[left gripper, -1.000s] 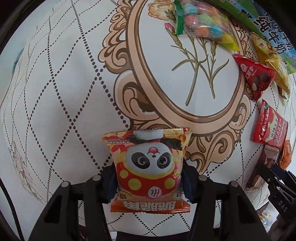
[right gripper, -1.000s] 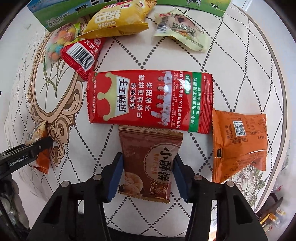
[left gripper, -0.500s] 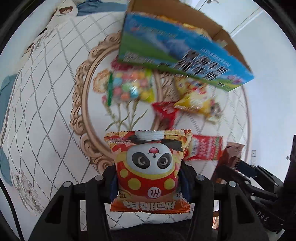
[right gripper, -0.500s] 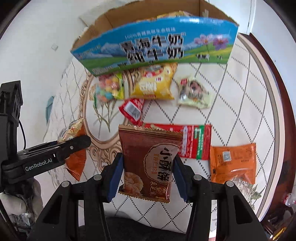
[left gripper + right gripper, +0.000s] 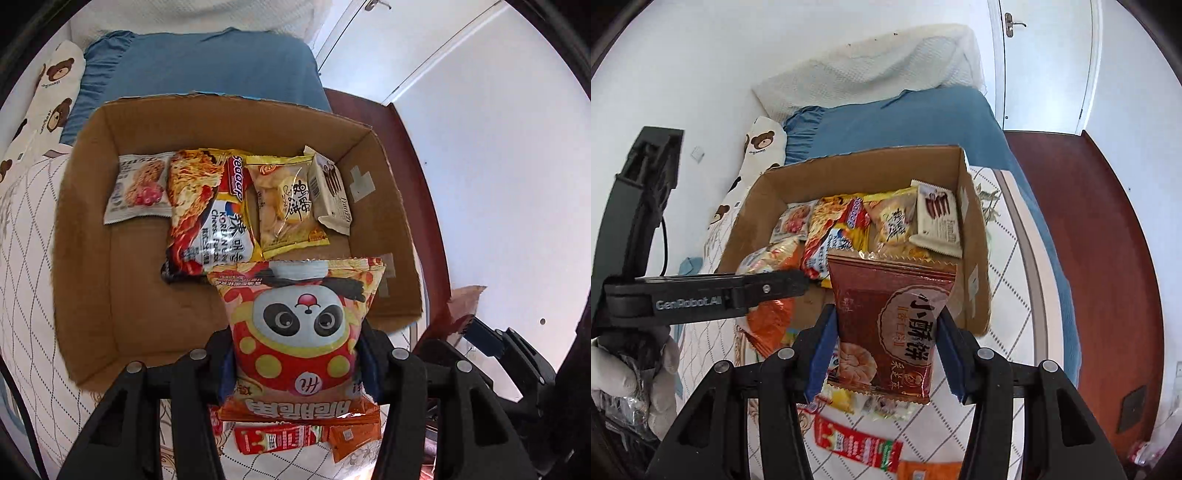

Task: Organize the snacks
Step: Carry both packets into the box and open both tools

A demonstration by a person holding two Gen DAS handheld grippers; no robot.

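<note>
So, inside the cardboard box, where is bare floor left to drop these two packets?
In the cardboard box, the near half is bare, from the left wall across to the panda packet in the left tongs. The far row is crowded: white packet, noodle bag, yellow packet, cream packet.
</note>
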